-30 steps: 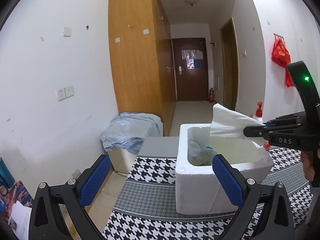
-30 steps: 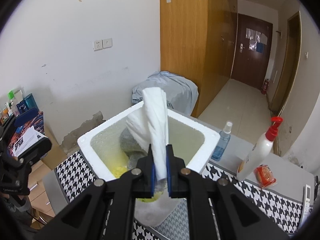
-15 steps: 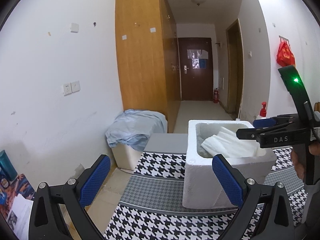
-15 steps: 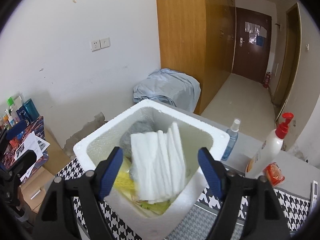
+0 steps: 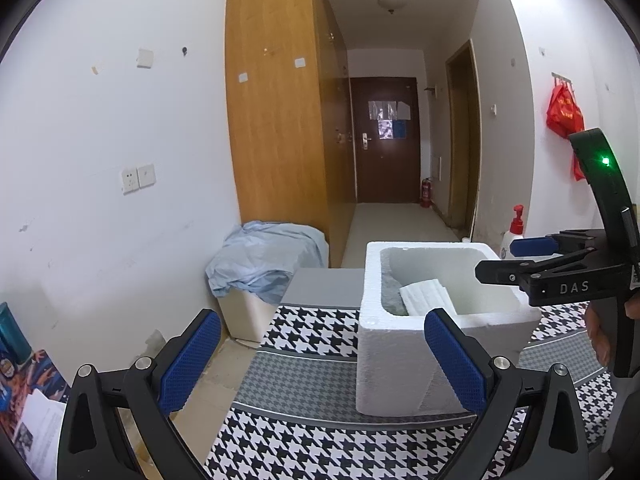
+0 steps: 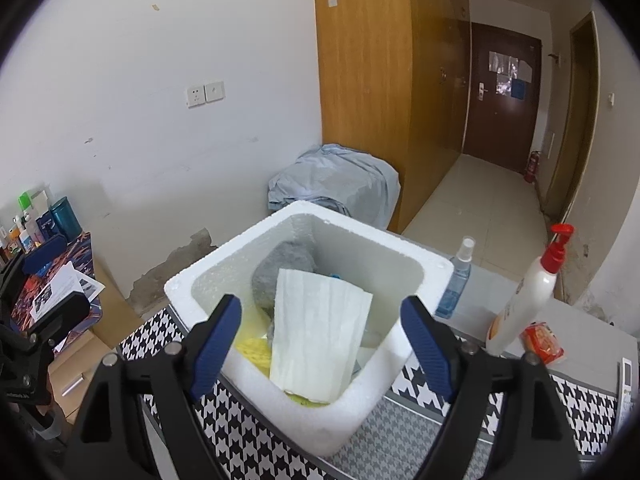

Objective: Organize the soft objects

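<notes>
A white foam box [image 6: 360, 400] stands on the houndstooth cloth [image 6: 224, 432]. In it lies a folded white towel [image 6: 316, 340], resting on a grey cloth [image 6: 280, 276] and something yellow [image 6: 252, 350]. My right gripper [image 6: 320, 304] hovers just above the box; its jaws are opening, with nothing between them and the towel below. From the left wrist view the box [image 5: 400, 360] shows the towel [image 5: 424, 294] inside, with the right gripper [image 5: 498, 259] over its far right rim. My left gripper [image 5: 322, 318] is open and empty, to the box's left.
A white pump bottle [image 6: 528, 300], a small spray bottle [image 6: 456, 280], a red packet [image 6: 542, 344] and a remote [image 6: 628, 380] sit right of the box. A blue-grey sheet [image 5: 264, 260] covers a bin by the wardrobe. A cluttered low shelf [image 6: 48, 240] is at the left.
My right gripper opened and let go of the white towel, which dropped into the foam box and settled flat. The left gripper's view shifted slightly.
</notes>
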`<move>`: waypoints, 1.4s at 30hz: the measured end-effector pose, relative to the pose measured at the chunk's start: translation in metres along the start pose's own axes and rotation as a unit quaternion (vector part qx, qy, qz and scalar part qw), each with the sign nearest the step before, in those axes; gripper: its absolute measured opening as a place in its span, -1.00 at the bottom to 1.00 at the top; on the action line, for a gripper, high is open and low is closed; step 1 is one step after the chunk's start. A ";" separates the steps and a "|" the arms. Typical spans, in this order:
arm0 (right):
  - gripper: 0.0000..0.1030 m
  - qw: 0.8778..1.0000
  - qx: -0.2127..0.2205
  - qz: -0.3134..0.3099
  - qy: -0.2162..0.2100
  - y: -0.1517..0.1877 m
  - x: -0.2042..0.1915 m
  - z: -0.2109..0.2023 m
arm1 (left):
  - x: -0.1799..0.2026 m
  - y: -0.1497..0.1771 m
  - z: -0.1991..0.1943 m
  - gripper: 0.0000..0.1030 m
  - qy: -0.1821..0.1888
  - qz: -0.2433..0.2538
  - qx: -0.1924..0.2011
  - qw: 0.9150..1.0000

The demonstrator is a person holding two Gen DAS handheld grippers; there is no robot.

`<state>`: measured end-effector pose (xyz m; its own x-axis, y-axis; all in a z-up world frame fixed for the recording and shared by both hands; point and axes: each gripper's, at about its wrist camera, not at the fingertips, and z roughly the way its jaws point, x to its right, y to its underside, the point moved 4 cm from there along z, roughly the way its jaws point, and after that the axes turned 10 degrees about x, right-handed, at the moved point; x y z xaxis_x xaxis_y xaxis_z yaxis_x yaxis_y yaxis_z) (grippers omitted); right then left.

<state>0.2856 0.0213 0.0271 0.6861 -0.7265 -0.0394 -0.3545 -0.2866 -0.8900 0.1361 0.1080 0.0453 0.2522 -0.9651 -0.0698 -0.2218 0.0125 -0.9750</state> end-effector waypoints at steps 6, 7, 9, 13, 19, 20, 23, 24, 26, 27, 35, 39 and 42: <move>0.80 1.000 0.014 0.012 0.006 0.006 0.004 -0.021 | 0.003 0.000 -0.004 0.98 0.002 -0.009 0.001 1.000; 0.84 1.000 0.016 0.013 0.011 0.007 0.005 -0.025 | 0.005 0.000 -0.004 0.98 0.004 -0.010 0.001 1.000; 0.89 0.999 0.025 0.011 0.020 0.010 0.006 -0.035 | 0.009 0.000 -0.006 0.98 0.010 -0.011 0.003 1.000; 0.99 0.998 0.046 0.021 0.028 0.017 0.012 -0.055 | 0.020 -0.002 -0.012 0.98 0.029 -0.021 0.013 0.999; 0.99 0.996 0.076 0.031 0.045 0.024 0.020 -0.086 | 0.037 -0.006 -0.021 0.98 0.051 -0.029 0.025 0.998; 0.99 0.995 0.080 0.030 0.047 0.026 0.021 -0.091 | 0.040 -0.007 -0.023 0.98 0.054 -0.031 0.028 0.998; 0.99 0.994 0.092 0.032 0.048 0.031 0.021 -0.106 | 0.051 -0.009 -0.029 0.98 0.060 -0.028 0.039 0.997; 0.99 0.994 0.096 0.032 0.051 0.032 0.021 -0.109 | 0.055 -0.010 -0.032 0.98 0.061 -0.024 0.043 0.997; 0.99 0.993 0.101 0.026 0.061 0.036 0.021 -0.117 | 0.061 -0.012 -0.037 0.98 0.063 -0.021 0.051 0.996; 0.99 0.992 0.103 0.023 0.069 0.038 0.022 -0.120 | 0.063 -0.013 -0.039 0.98 0.066 -0.023 0.056 0.996; 0.99 0.987 0.145 0.030 0.070 0.053 0.021 -0.147 | 0.076 -0.015 -0.058 0.98 0.073 -0.025 0.091 0.993; 0.99 0.982 0.167 0.019 0.080 0.064 0.016 -0.154 | 0.082 -0.007 -0.065 0.98 0.057 -0.017 0.108 0.992; 0.99 0.982 0.174 0.031 0.072 0.074 0.017 -0.160 | 0.084 -0.001 -0.068 0.98 0.059 -0.017 0.111 0.992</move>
<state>0.1696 -0.1117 0.0333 0.5651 -0.8231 -0.0560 -0.1377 -0.0271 -0.9901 0.0939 0.0092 0.0548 0.1403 -0.9899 -0.0229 0.0019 0.0234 -0.9997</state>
